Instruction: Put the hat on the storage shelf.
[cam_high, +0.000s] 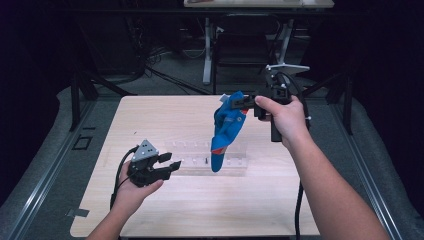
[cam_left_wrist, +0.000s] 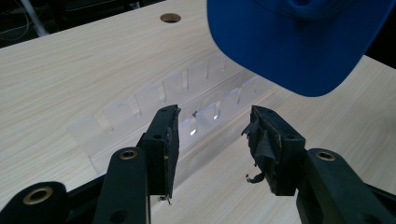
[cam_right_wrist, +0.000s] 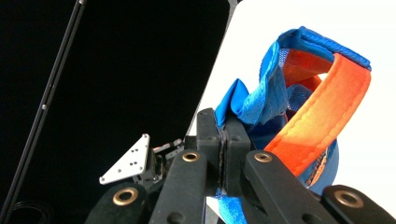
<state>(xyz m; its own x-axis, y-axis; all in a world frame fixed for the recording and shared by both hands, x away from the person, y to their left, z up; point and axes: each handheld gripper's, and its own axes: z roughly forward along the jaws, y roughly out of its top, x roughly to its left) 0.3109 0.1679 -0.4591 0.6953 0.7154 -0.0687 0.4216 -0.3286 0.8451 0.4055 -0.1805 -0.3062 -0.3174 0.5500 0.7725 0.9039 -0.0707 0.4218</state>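
We keep the right hand-held gripper (cam_high: 248, 102) clamped on the blue cap (cam_high: 226, 131), so it dangles at centre frame above the clear rack (cam_high: 235, 162) on the tabletop (cam_high: 165, 115). Our left hand-held gripper (cam_high: 170, 164), lower left, gapes empty, ready to help.

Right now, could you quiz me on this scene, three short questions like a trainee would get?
1. True or false: the right tongs are clamped on the blue cap.
2. What lies on the wooden table under the cap? A) clear plastic rack B) metal bowl C) book
3. Fill in: the left tongs have their jaws ____, with nothing between them.

Key: 1 true; 2 A, the clear plastic rack; 3 open.
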